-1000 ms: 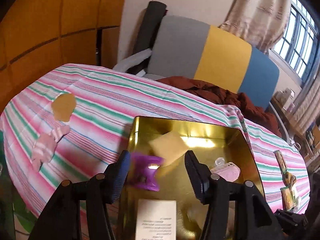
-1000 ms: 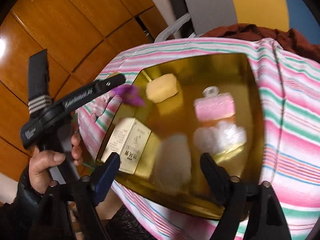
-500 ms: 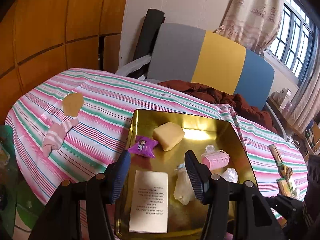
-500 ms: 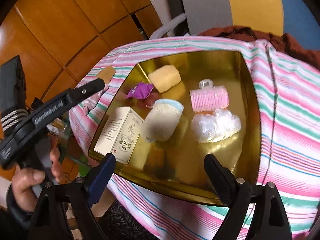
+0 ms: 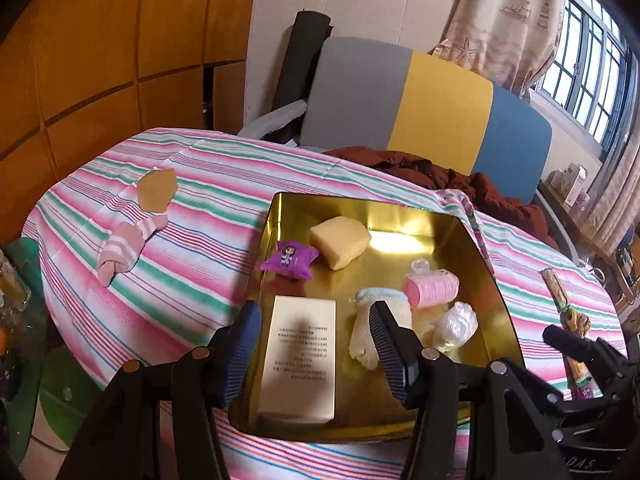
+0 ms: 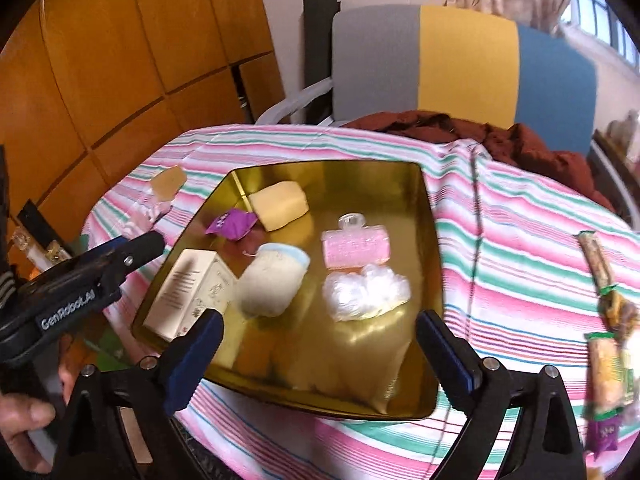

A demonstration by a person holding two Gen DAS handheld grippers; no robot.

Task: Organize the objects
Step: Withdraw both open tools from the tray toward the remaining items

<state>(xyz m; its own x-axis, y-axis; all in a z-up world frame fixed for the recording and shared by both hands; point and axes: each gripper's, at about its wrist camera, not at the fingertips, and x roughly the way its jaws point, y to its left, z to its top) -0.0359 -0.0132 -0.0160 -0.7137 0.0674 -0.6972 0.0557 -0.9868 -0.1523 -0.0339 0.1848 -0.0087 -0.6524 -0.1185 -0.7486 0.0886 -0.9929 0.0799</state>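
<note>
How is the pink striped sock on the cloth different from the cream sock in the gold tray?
The pink striped sock lies out on the striped tablecloth, left of the gold tray; the cream sock already sits inside the tray. The pink one is striped pink and white; the cream one is plain with a pale blue cuff. Both are rolled into bundles.

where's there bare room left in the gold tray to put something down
Free: the tray floor nearest the right claw, below the plastic wad, and the far right corner. Crowded: the left side, around the box and sock.
</note>
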